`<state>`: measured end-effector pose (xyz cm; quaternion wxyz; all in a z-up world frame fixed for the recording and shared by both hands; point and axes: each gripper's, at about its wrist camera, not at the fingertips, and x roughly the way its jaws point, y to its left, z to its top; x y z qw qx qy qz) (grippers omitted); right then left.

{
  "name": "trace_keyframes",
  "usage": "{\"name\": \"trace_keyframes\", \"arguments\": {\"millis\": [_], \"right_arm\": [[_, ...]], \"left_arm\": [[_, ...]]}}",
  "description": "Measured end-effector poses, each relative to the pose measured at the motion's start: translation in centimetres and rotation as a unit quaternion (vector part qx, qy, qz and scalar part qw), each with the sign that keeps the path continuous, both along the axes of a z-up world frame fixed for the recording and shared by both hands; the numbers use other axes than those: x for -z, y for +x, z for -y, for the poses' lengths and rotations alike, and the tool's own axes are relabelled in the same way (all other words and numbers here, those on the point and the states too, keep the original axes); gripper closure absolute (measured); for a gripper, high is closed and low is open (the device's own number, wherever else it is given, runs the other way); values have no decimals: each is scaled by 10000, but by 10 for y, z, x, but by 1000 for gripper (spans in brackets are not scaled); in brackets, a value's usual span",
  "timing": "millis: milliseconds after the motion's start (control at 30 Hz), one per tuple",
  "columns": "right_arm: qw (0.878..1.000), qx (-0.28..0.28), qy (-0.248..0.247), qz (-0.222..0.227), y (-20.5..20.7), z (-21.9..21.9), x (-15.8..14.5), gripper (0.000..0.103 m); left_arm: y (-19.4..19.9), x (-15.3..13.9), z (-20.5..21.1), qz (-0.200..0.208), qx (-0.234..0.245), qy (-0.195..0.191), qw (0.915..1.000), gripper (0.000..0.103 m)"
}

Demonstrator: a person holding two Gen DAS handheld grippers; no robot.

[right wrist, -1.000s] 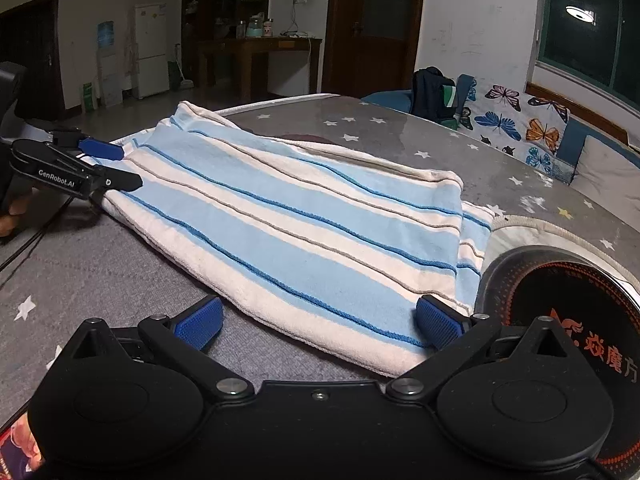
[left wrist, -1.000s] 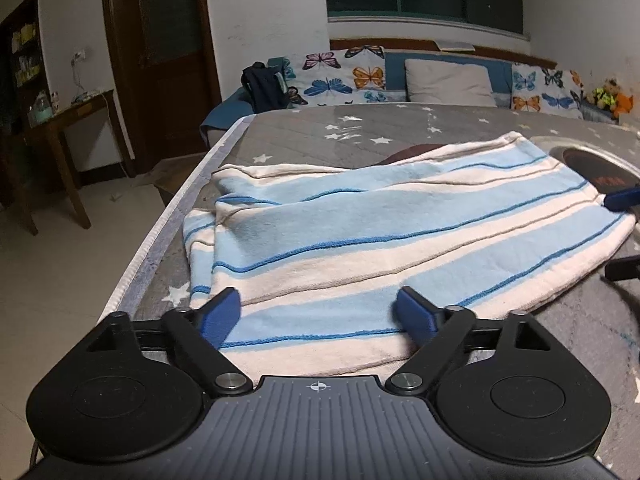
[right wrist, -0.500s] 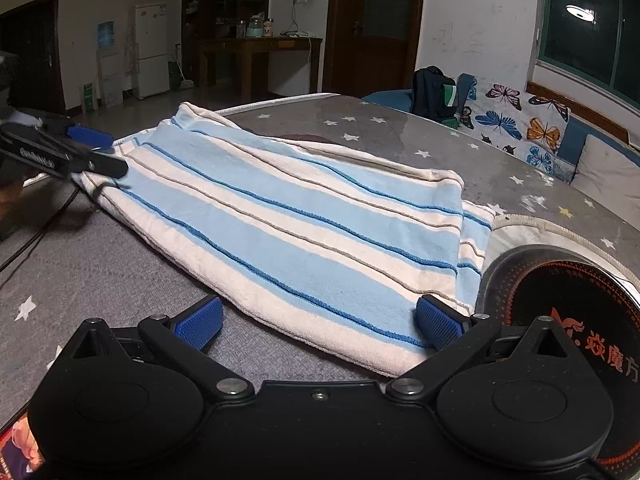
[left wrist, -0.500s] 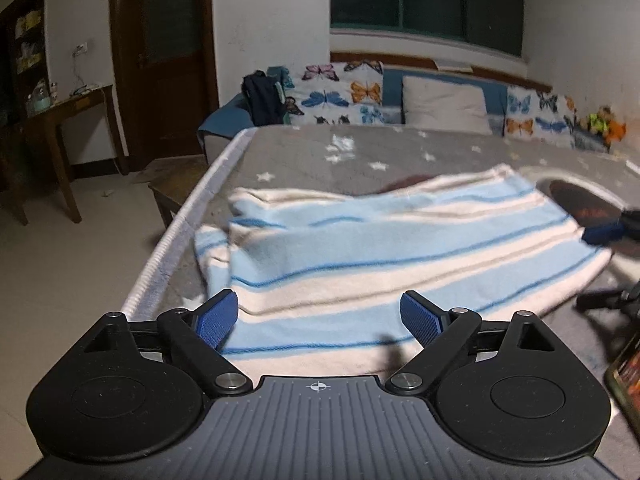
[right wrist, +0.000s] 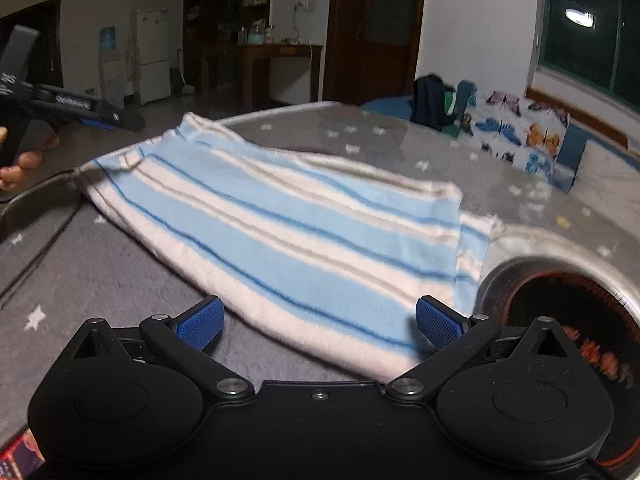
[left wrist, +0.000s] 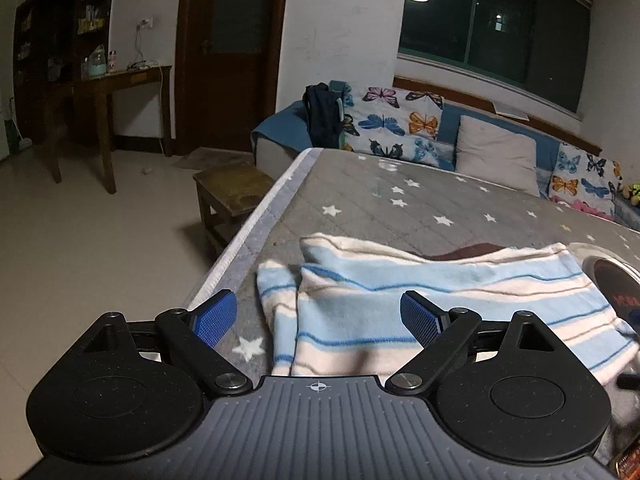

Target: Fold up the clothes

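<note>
Both claws, left claw (left wrist: pixel 318 318) and right claw (right wrist: pixel 318 322), gaped wide and empty over the striped garment (right wrist: pixel 304 240) on the star-printed bed (left wrist: pixel 400 208).

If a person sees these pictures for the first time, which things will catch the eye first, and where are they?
The blue-and-white striped towel dominates, lying folded across the grey star-patterned bed cover. Both grippers are open: the right gripper is low at the towel's near edge, and the left gripper is above its other end. Butterfly-print cushions brighten the sofa behind the bed.
</note>
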<state>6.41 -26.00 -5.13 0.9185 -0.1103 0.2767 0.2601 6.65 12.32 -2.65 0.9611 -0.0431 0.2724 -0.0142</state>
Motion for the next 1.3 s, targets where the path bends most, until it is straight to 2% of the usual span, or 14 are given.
{"name": "trace_keyframes", "arguments": {"millis": [167,267,333,533,833,933,1033,1133,1167,1200,1233,1300], "right_arm": [[9995,296,120,-48,24,11,-15,1],[9988,442,195,-89,37,19,-22,6],[9970,612,371,-298,59,28,-16,8],[9925,914,576,-577,94,34,-2,15],[9868,1223,780,-723,112,40,12,16],[9868,1227,783,-713,107,38,11,16],[9871,1213,771,-701,108,36,9,23],[9873,1181,792,-714,107,35,8,36],[9872,1180,798,-713,107,35,8,45],[9872,1179,805,-711,107,35,7,51],[9872,1177,811,-710,107,35,7,52],[9871,1175,823,-707,107,35,7,56]], "left_arm": [[11,1,-2,-51,-59,-10,10000,13],[20,5,-6,-181,-125,-102,9997,13],[25,10,-7,-294,-166,-138,9993,13],[30,18,-12,-473,-182,-248,9984,13],[36,28,-10,-596,-96,-272,9978,13],[39,31,-11,-618,-114,-281,9976,13],[41,33,-11,-645,-129,-330,9973,13],[41,33,-9,-651,-106,-317,9973,13],[40,33,-7,-652,-58,-319,9973,14],[40,33,-6,-649,-9,-327,9974,16],[40,33,-5,-647,40,-336,9973,19],[40,33,-3,-651,138,-377,9971,34]]}}
